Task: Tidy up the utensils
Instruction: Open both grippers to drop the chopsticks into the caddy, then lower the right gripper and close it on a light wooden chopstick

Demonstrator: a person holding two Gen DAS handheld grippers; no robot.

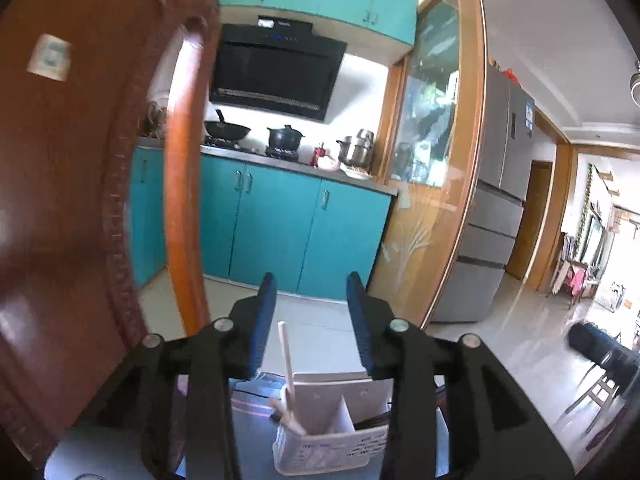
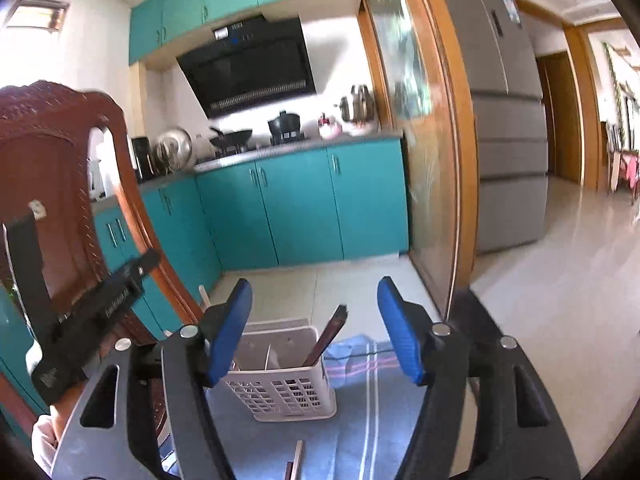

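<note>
A white perforated utensil caddy [image 2: 282,382] stands on a blue striped cloth [image 2: 360,420]. It also shows in the left wrist view [image 1: 332,436]. A dark utensil handle [image 2: 328,336] leans out of its right side. A pale wooden utensil [image 1: 289,372] stands in its left compartment. Another utensil [image 2: 295,465] lies on the cloth in front of the caddy. My left gripper [image 1: 312,304] is open and empty above the caddy. My right gripper [image 2: 314,312] is open and empty, above and just in front of the caddy. The left gripper's body [image 2: 84,320] shows at the left.
A brown wooden chair back [image 1: 80,200] stands close on the left, also in the right wrist view [image 2: 52,184]. Teal kitchen cabinets [image 2: 300,200], a stove with pots, a glass sliding door [image 1: 436,160] and a grey fridge [image 2: 508,120] lie beyond.
</note>
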